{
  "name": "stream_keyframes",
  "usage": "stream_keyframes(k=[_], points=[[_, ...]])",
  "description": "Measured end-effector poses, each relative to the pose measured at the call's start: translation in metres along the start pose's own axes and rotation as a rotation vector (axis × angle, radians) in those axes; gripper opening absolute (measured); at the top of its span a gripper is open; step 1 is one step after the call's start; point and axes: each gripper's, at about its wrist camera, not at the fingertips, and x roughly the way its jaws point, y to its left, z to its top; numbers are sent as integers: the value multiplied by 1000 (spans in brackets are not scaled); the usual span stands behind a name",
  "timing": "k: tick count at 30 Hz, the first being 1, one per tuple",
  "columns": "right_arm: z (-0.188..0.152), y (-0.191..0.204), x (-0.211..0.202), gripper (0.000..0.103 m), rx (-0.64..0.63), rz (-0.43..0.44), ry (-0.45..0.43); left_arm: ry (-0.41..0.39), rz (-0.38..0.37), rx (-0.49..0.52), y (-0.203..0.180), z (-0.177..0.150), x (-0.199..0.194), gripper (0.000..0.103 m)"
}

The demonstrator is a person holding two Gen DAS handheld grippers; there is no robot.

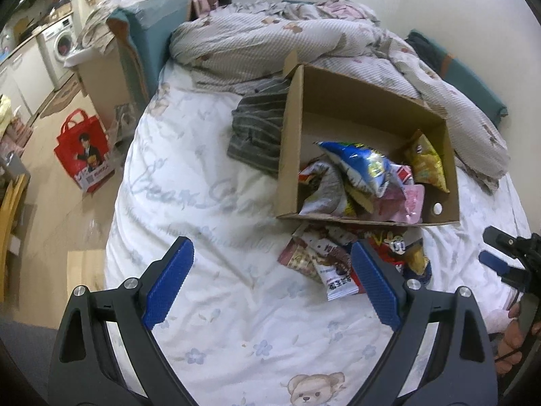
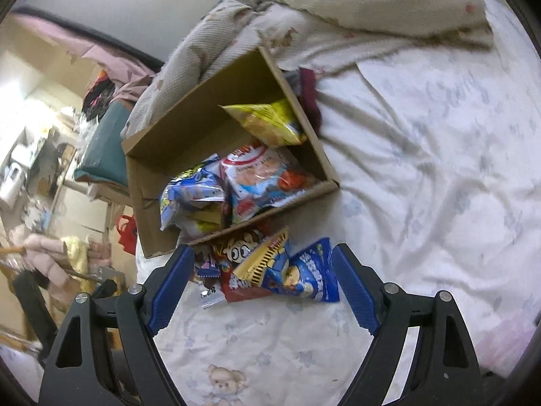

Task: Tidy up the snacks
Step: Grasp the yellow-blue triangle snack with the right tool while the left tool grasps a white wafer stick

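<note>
A cardboard box (image 1: 368, 108) lies open on the bed (image 1: 209, 203), on a white sheet printed with flowers and bears. Inside the box, a blue snack bag (image 1: 365, 165) rests on top of several other packets, and a yellow snack bag (image 1: 426, 162) leans against the right wall. A pink packet (image 1: 410, 199) lies near the front wall.

A loose pile of snack packets (image 1: 334, 260) lies on the sheet just outside the front wall of the box. In the right wrist view this pile includes a blue packet (image 2: 314, 275) and a red packet with a cartoon face (image 2: 241, 252).

The left gripper (image 1: 272, 280) is above the sheet with its jaws wide open and nothing between them; its right finger overlaps the pile in the view. The right gripper (image 2: 260, 287) also has its jaws wide open, framing the pile of packets, with nothing gripped. Whether its fingers touch the packets cannot be told.

A grey striped garment (image 1: 260, 128) lies against the left wall of the box. A crumpled quilt (image 1: 304, 34) lies behind the box. A red bag (image 1: 84, 152) stands on the floor left of the bed.
</note>
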Motion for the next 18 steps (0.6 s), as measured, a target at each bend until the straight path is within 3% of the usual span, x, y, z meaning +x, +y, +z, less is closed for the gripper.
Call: stream_keyframes(k=[6,12,14,18], points=[[-1,-10,13,86,80,22,50,64,7,-22,5,-5,15,92],[-2,-1,25,86,63,13,72,168,-64,-48,-4,-17,45,92],[-1,1,28,86,52,7,77,206,-91,-20,-18,-24,62,79],[0,-2,29,86,51,-2,76,256,-132,58,-46,-33,91,71]])
